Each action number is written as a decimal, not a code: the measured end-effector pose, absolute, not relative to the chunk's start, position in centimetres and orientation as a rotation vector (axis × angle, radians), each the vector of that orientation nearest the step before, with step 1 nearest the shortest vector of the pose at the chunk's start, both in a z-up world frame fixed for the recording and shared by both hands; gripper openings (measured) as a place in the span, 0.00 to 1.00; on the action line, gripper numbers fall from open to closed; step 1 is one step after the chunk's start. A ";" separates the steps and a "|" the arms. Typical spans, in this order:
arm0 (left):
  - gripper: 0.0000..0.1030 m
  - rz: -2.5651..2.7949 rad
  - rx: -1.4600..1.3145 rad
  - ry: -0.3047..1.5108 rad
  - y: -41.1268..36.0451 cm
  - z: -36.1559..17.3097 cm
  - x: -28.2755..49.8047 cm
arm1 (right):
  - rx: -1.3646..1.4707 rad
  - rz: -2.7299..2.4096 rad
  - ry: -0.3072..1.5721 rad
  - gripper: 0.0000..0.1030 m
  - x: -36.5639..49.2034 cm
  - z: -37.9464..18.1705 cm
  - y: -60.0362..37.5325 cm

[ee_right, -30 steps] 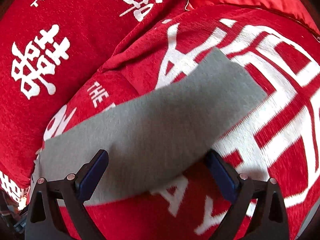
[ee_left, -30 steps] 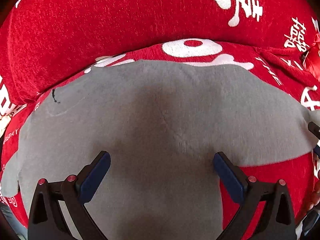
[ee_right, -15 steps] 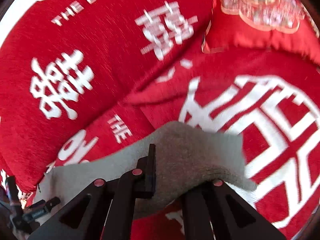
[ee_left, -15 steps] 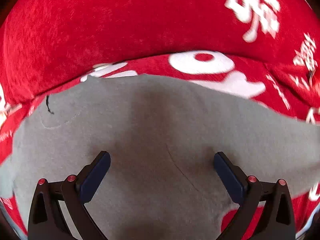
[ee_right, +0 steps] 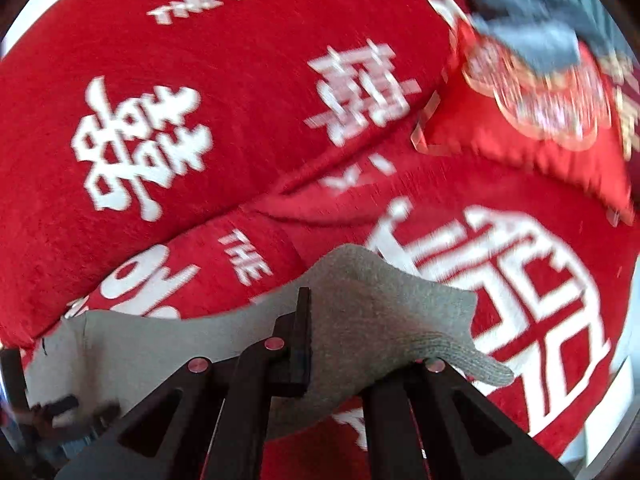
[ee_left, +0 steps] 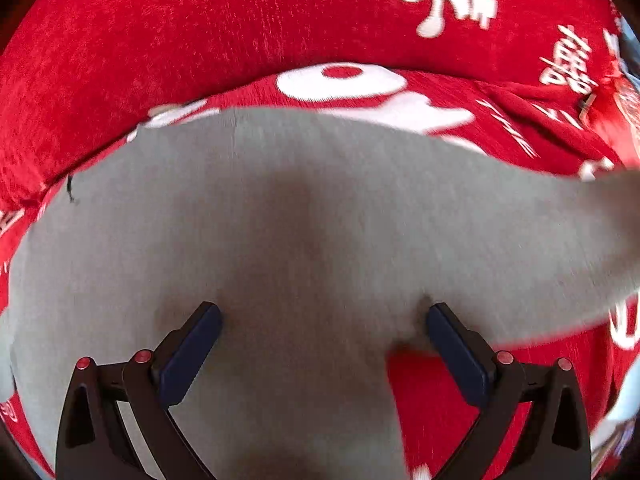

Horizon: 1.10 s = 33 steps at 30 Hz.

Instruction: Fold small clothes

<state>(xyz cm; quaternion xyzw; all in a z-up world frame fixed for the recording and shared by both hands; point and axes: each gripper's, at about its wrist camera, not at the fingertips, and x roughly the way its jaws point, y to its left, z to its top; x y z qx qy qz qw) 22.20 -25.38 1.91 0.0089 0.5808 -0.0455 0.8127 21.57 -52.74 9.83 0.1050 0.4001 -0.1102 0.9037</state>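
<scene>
A small grey knit garment (ee_left: 304,240) lies on a red cover with white lettering. My left gripper (ee_left: 320,344) is open, its fingers resting low over the garment's near part. My right gripper (ee_right: 340,340) is shut on the grey garment's right end (ee_right: 384,312) and holds it lifted off the cover; the cloth drapes over the right finger and hides it. In the left wrist view that lifted end shows as a blurred grey flap (ee_left: 600,248) at the right.
A red back cushion (ee_left: 240,32) rises behind the garment. A red embroidered pillow (ee_right: 536,120) lies at the far right with a blue-grey cloth (ee_right: 536,40) on top. The left gripper's dark parts (ee_right: 52,404) show at the right wrist view's lower left.
My right gripper closed on the garment's right end and lifted it up and leftward. My left gripper stayed open over the garment, shifting slightly.
</scene>
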 end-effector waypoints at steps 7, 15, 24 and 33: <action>1.00 -0.183 -0.111 1.212 -17.7 5.1 15.9 | -0.008 -0.150 0.744 0.04 22.5 16.2 -41.4; 1.00 0.123 -0.371 1.100 1.4 6.5 11.1 | -0.229 0.052 0.680 0.04 21.8 18.6 -20.2; 1.00 0.316 -0.584 1.079 13.9 3.1 4.3 | -0.649 0.172 0.832 0.04 18.5 4.1 -0.3; 1.00 0.308 -0.634 1.077 14.4 1.4 3.1 | -0.983 0.113 0.827 0.06 16.1 -2.6 4.2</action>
